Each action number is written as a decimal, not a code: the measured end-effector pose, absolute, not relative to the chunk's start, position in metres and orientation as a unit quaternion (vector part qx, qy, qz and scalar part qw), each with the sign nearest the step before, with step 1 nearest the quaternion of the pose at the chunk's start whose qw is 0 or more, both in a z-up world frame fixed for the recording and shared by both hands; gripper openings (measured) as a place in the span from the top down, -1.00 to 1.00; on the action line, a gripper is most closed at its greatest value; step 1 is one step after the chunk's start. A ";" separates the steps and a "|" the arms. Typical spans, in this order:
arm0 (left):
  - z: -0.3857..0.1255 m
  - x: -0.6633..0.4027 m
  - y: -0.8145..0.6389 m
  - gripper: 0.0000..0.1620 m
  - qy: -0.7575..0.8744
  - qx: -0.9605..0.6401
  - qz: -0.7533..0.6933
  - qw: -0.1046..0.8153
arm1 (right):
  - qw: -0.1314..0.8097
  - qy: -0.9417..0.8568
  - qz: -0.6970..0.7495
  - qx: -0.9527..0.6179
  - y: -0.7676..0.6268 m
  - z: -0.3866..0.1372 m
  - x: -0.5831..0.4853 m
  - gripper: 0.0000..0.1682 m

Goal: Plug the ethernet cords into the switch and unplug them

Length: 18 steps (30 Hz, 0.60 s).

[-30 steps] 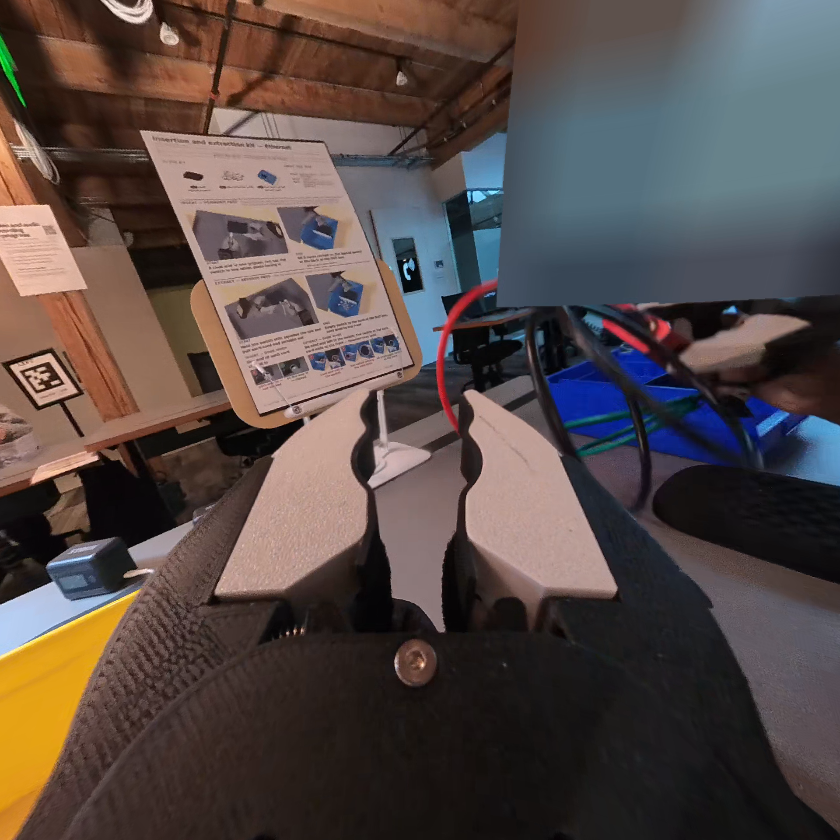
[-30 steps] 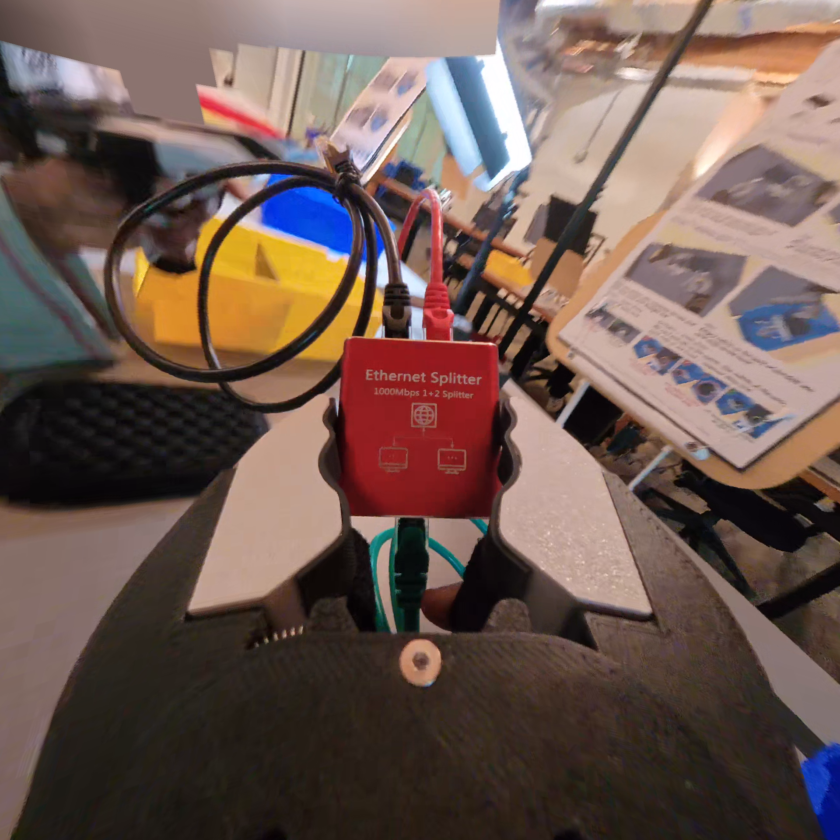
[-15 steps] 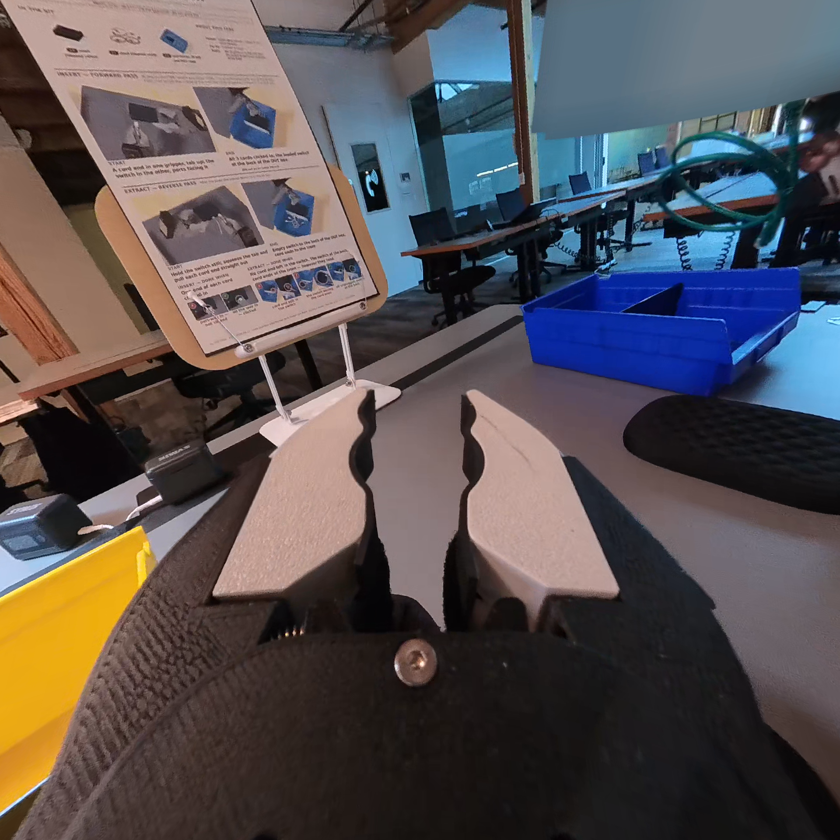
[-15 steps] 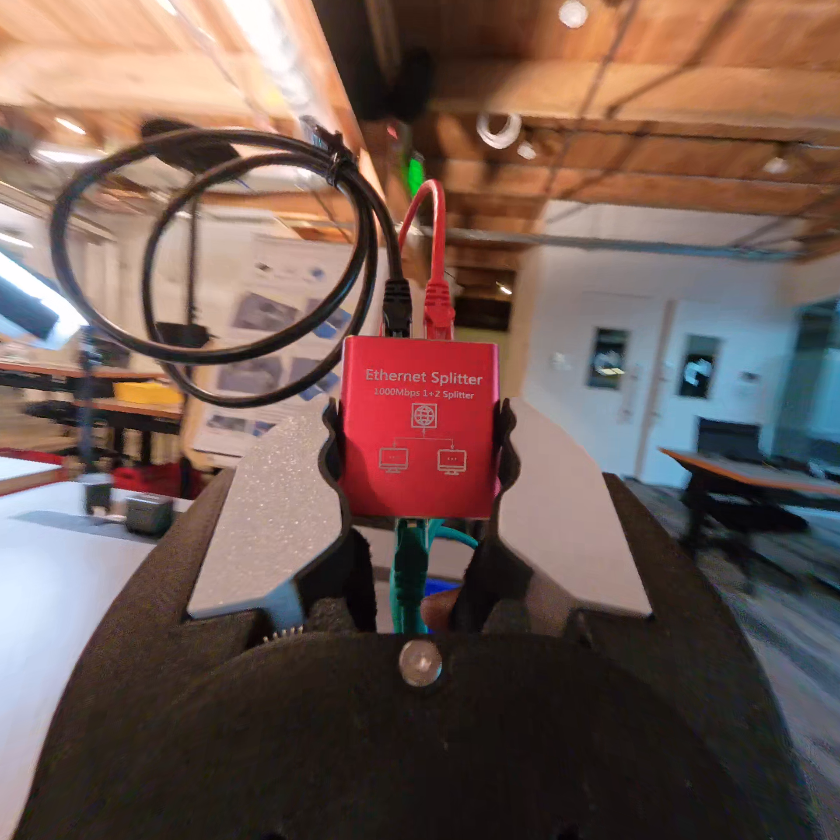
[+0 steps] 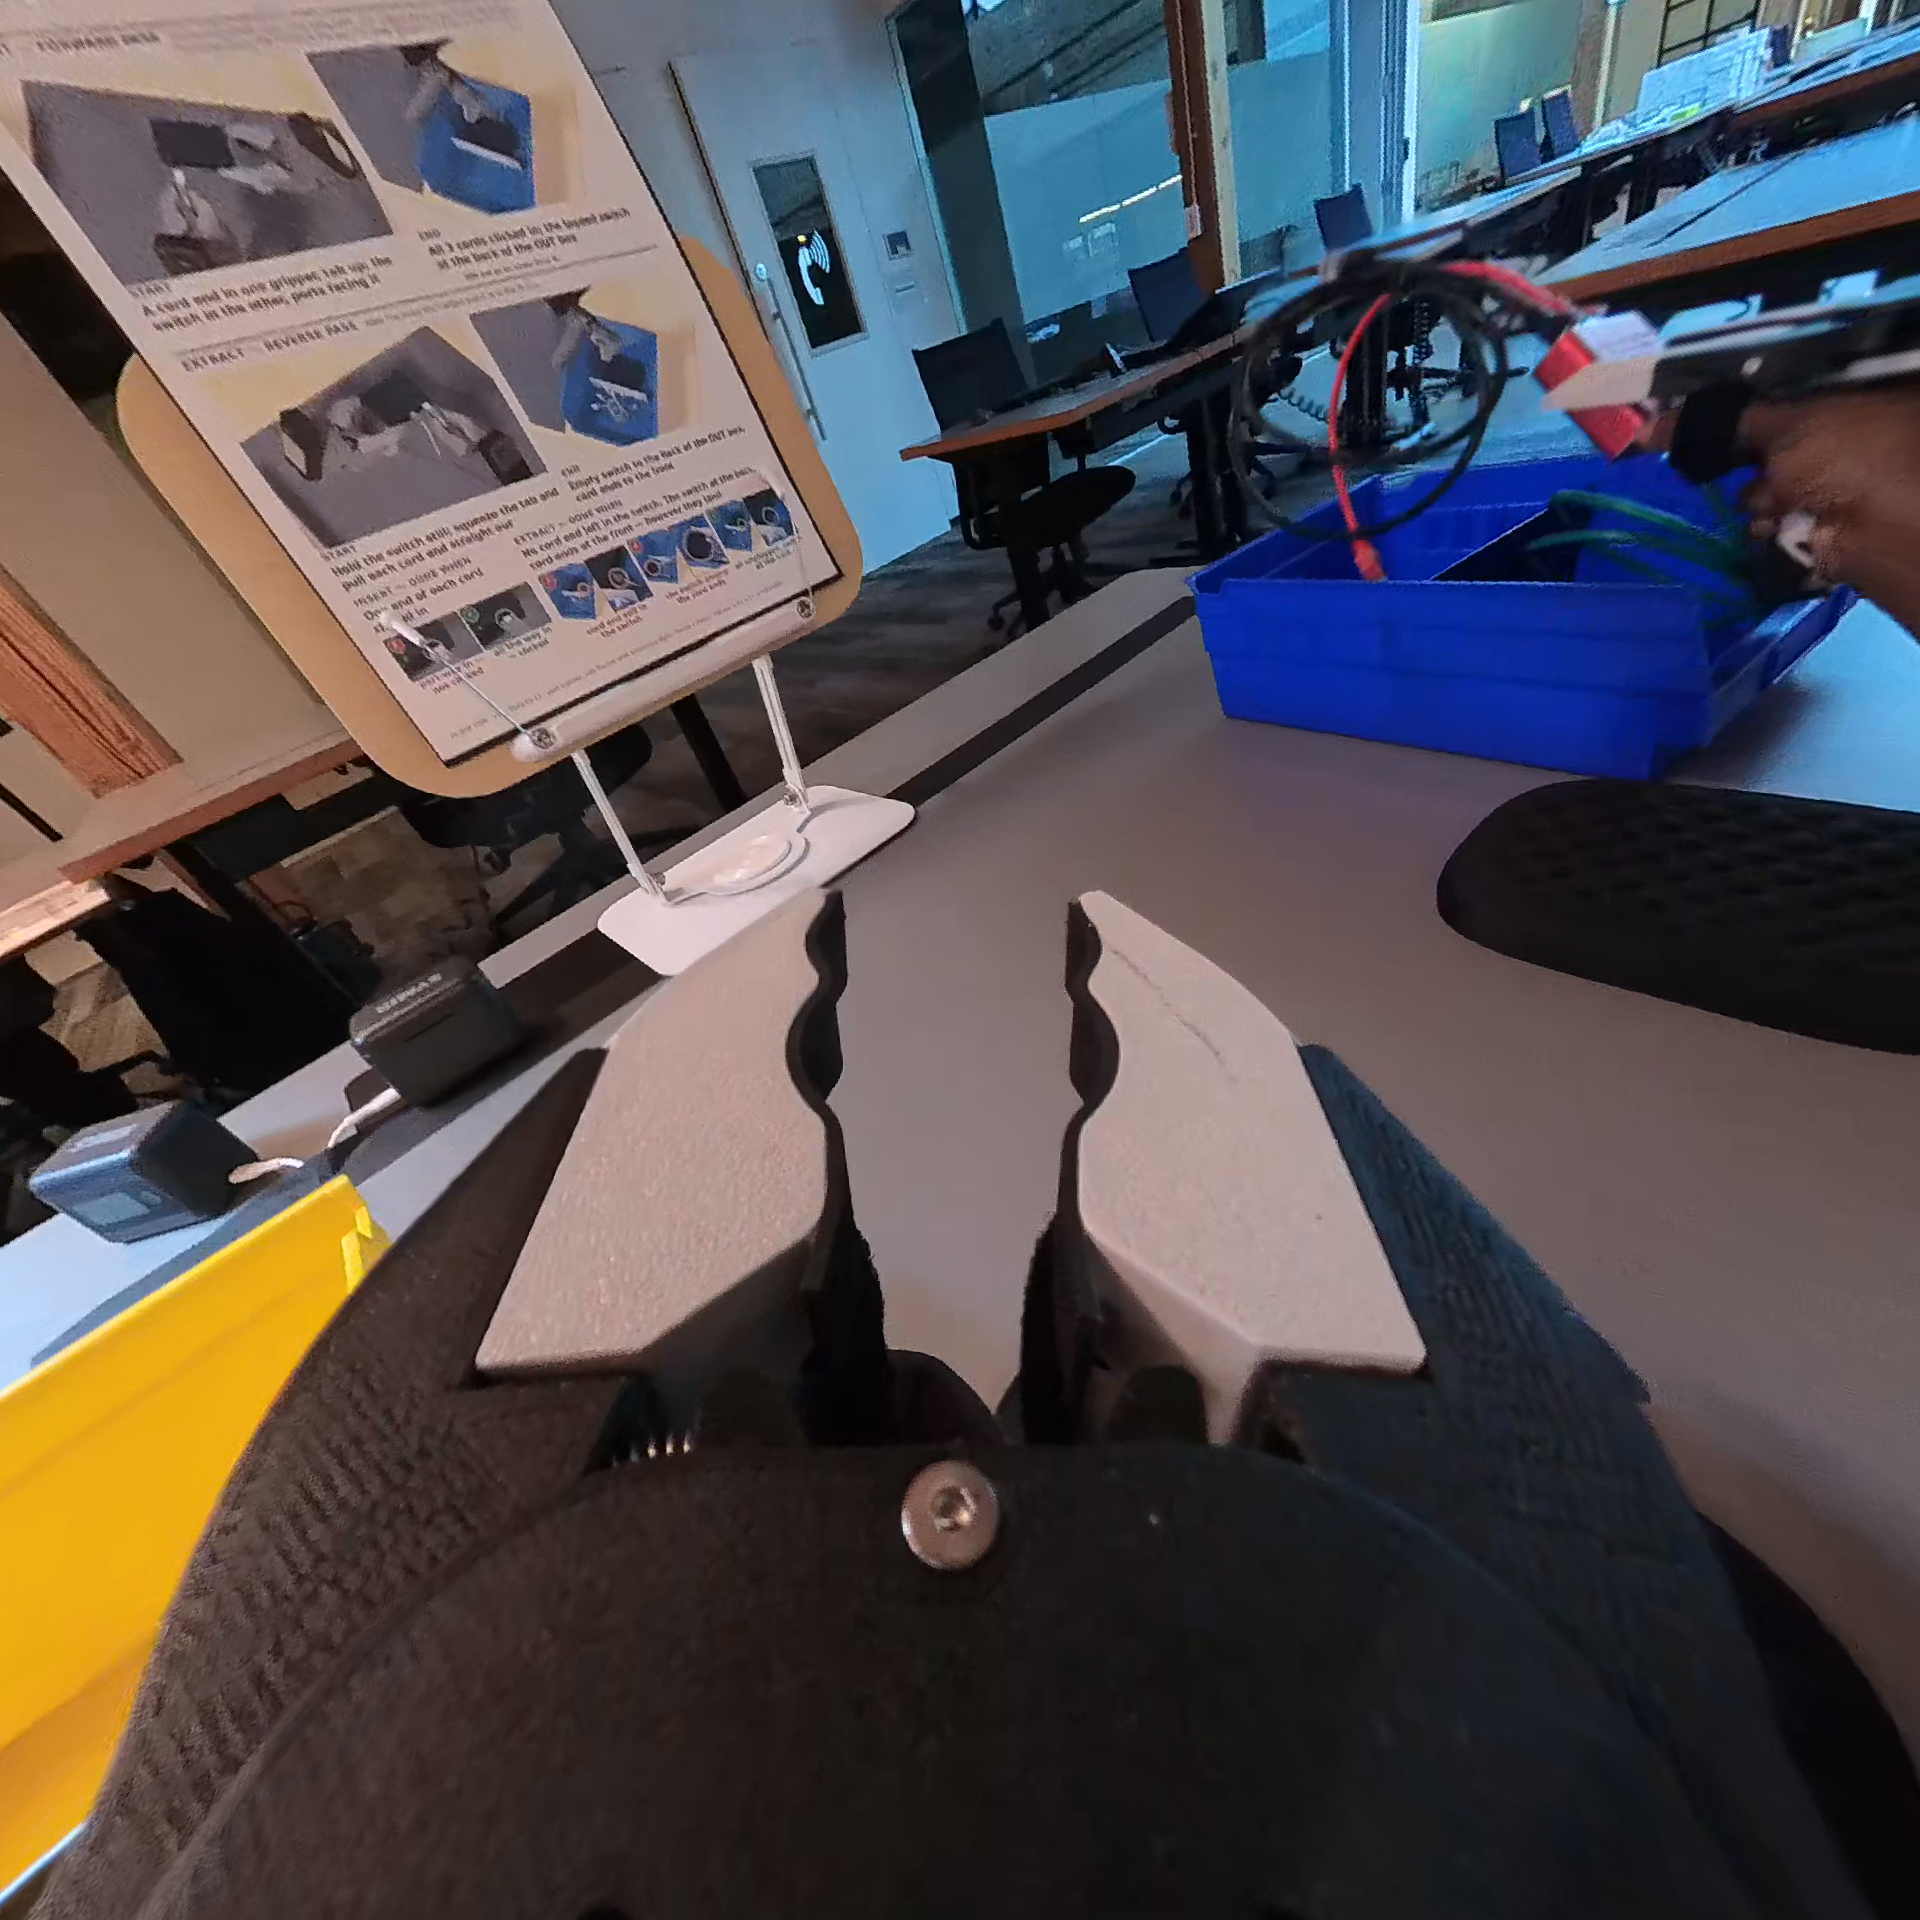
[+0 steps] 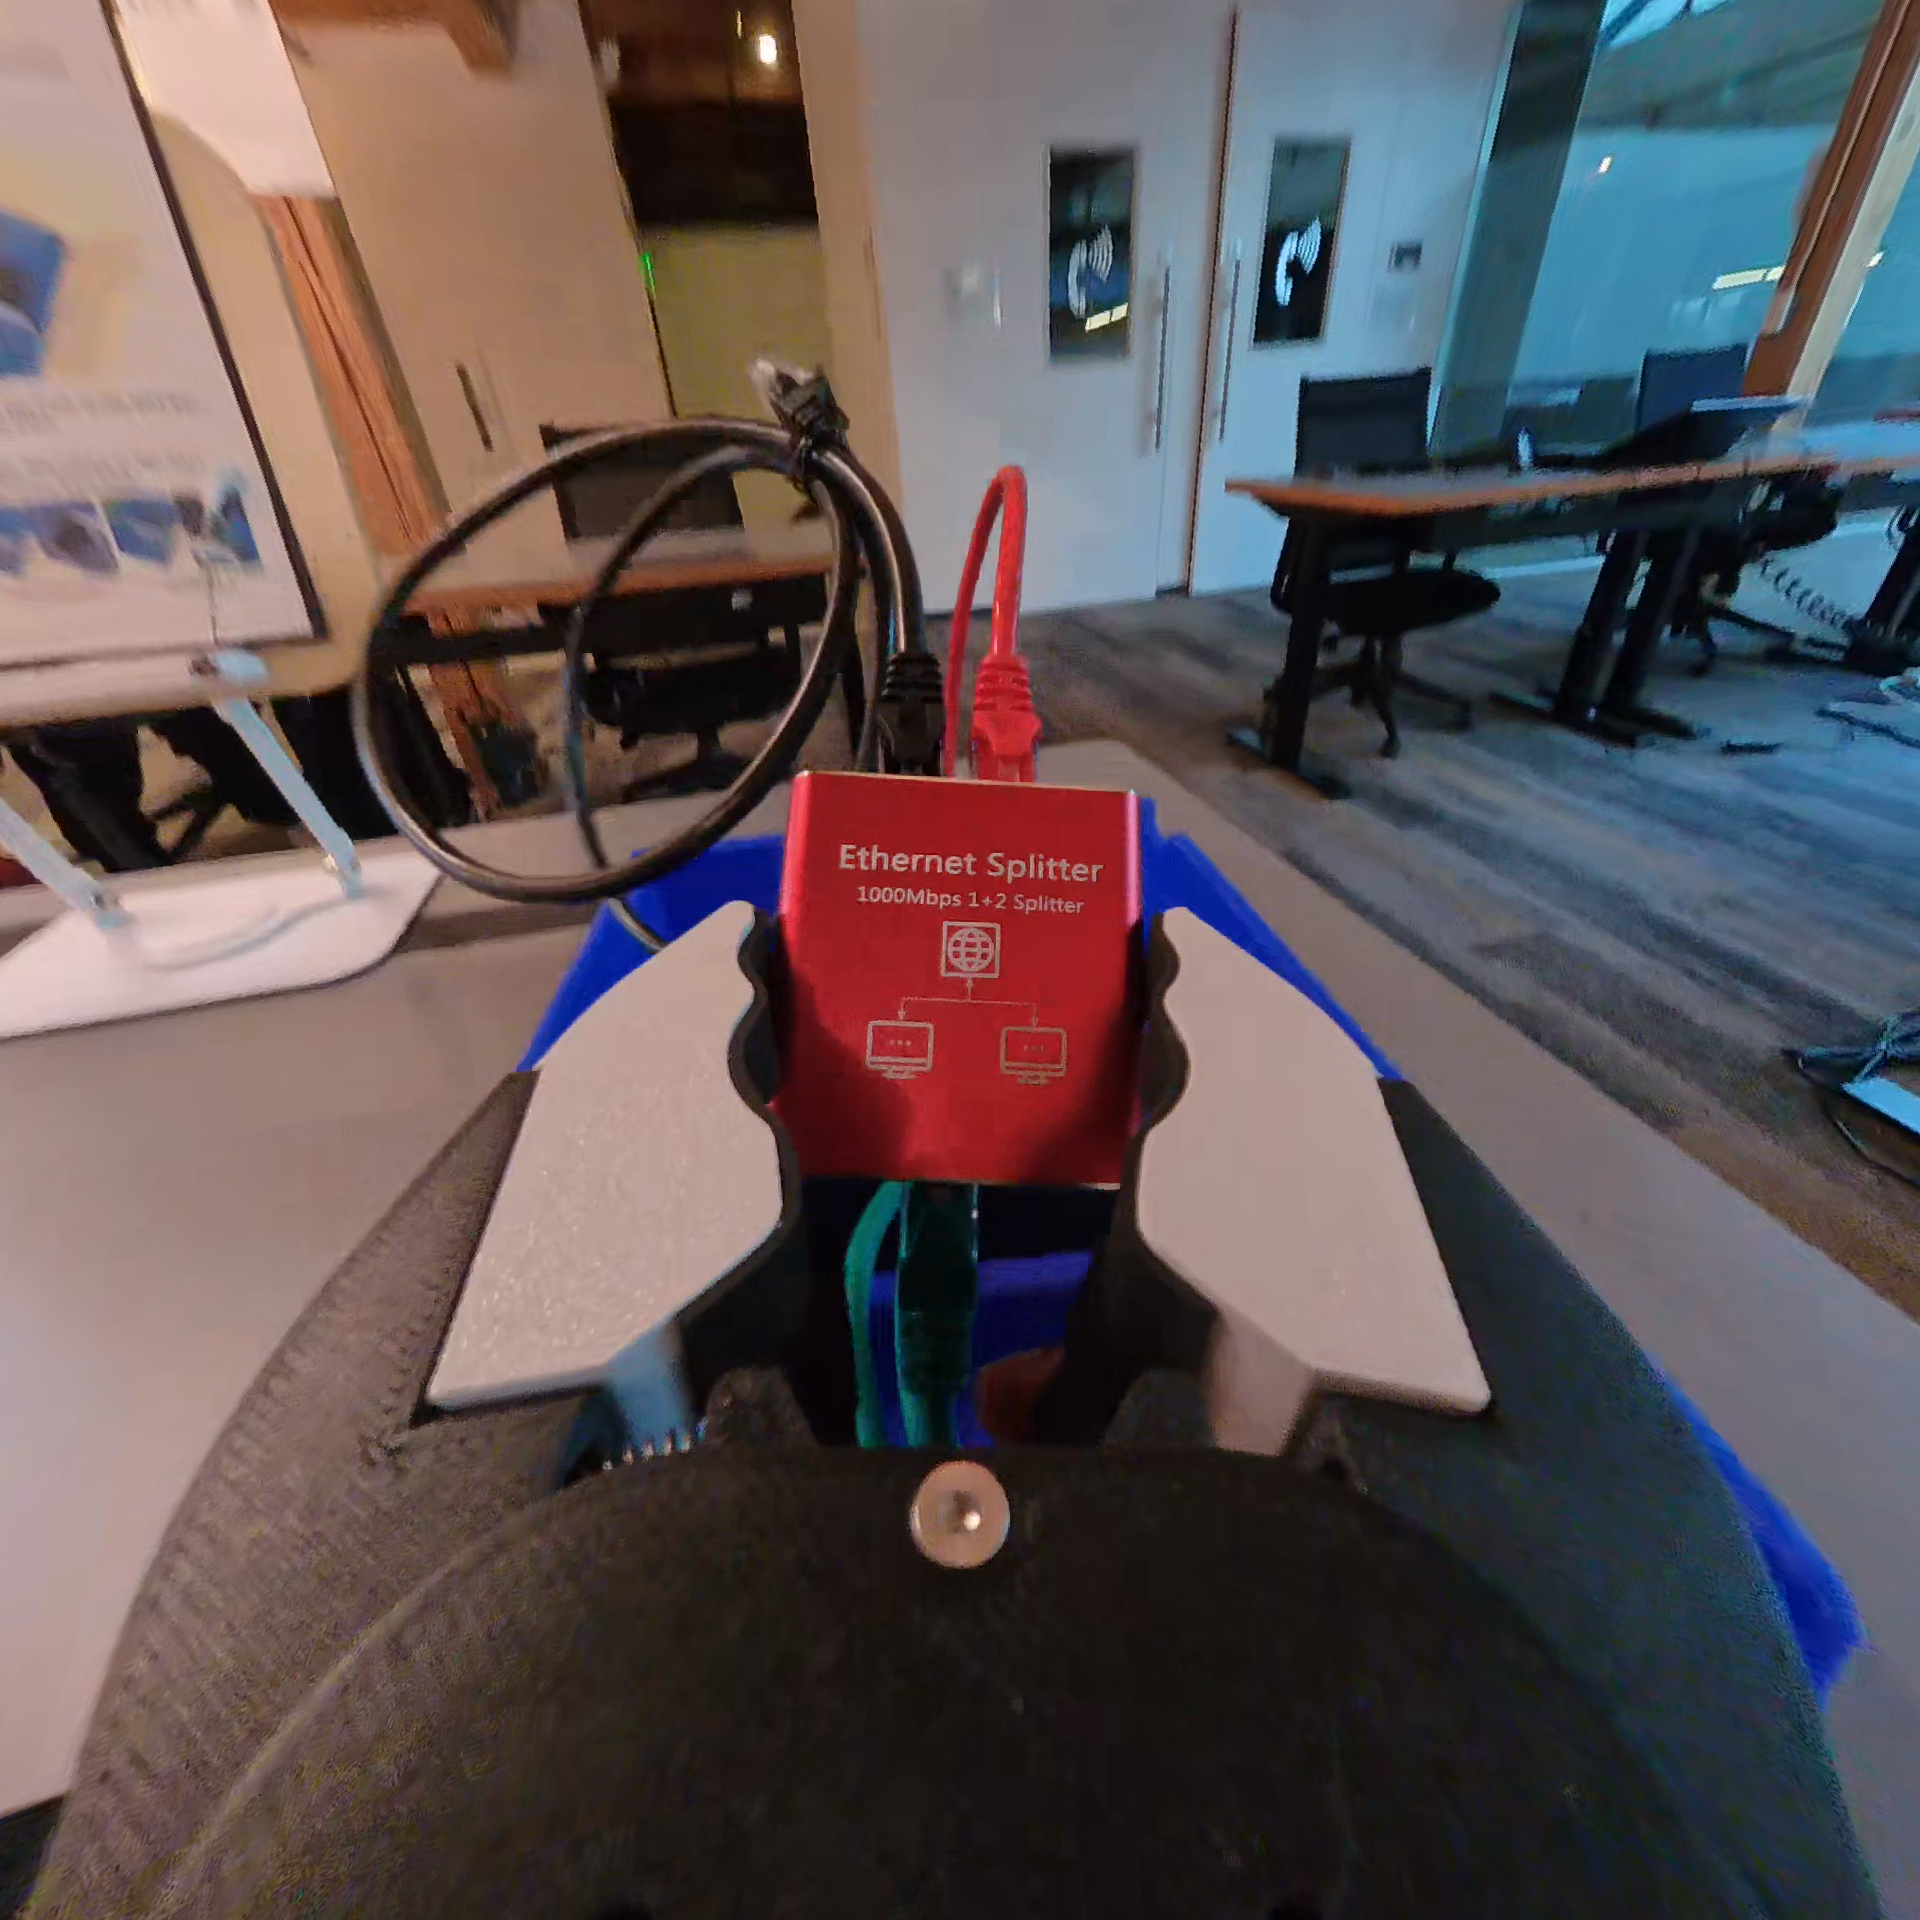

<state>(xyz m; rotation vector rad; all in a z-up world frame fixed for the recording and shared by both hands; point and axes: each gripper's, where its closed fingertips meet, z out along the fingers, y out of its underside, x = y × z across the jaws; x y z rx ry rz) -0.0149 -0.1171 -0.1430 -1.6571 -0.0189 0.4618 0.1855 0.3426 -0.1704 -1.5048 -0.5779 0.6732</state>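
Right gripper [image 6: 961,940] clamped on red ethernet switch [image 6: 961,977] above blue bin [image 6: 686,894]; black cord [image 6: 644,665] and red cord [image 6: 1000,623] plugged into its far end, green cord [image 6: 930,1320] into near end. Left gripper [image 5: 951,925] empty, fingers apart, over grey tabletop [image 5: 1351,894], yellow bin [image 5: 156,1382] at its left

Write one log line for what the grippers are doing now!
right gripper: shut on red metal switch box, three cords plugged | left gripper: open, empty
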 end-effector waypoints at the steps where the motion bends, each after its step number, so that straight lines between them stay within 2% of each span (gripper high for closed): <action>1: -0.144 -0.015 -0.117 0.49 -0.011 -0.733 0.199 0.650 | 0.631 -0.263 0.290 -0.669 0.343 -0.179 0.182 0.15; 4: -0.147 -0.015 -0.119 0.45 -0.019 -0.744 0.190 0.641 | 0.614 -0.291 0.272 -0.681 0.340 -0.194 0.174 0.24; 8: -0.153 -0.019 -0.122 0.35 -0.036 -0.762 0.183 0.620 | 0.586 -0.335 0.234 -0.699 0.340 -0.204 0.168 -0.03; 12: -0.155 -0.026 -0.135 0.26 -0.051 -0.775 0.195 0.598 | 0.583 -0.381 0.262 -0.668 0.318 -0.187 0.161 -0.08; 16: -0.161 -0.040 -0.165 0.15 -0.088 -0.801 0.221 0.550 | 0.515 -0.479 0.296 -0.646 0.270 -0.183 0.151 0.00; 18: -0.175 -0.047 -0.185 0.11 -0.109 -0.822 0.229 0.509 | 0.447 -0.546 0.290 -0.647 0.241 -0.200 0.150 0.00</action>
